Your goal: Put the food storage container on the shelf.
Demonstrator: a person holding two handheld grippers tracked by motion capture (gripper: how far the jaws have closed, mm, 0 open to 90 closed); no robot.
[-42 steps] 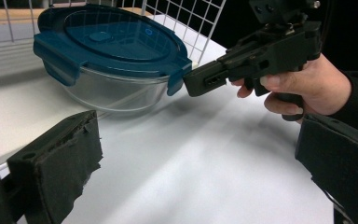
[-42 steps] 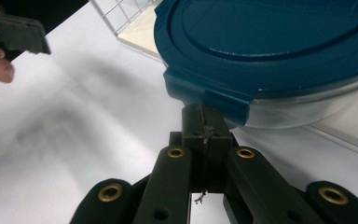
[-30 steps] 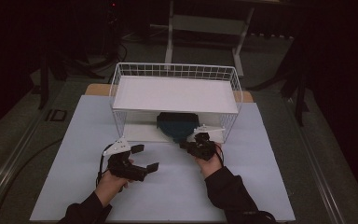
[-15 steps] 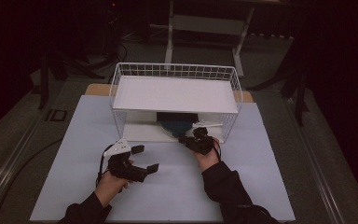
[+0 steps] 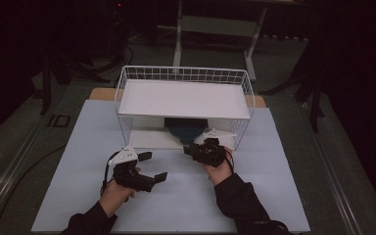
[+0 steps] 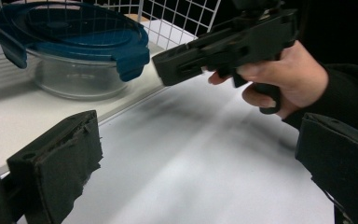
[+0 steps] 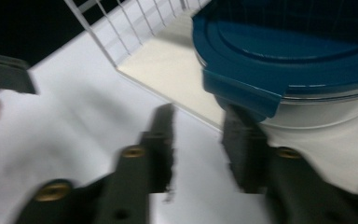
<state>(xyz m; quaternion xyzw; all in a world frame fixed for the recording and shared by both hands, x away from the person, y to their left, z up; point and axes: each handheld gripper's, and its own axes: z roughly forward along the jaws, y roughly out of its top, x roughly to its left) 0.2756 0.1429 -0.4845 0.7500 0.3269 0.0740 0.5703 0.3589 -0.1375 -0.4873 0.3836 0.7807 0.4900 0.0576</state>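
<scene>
The right hand-held gripper, jaws just opening and empty, sits just beside the blue-lidded glass container on the wire rack's lower shelf. The left hand-held gripper hovers wide open over the desk, empty.

I see a clear glass container with a dark blue clip-on lid — closed, upright, on the lower shelf of the white wire rack — near its front edge.
</scene>
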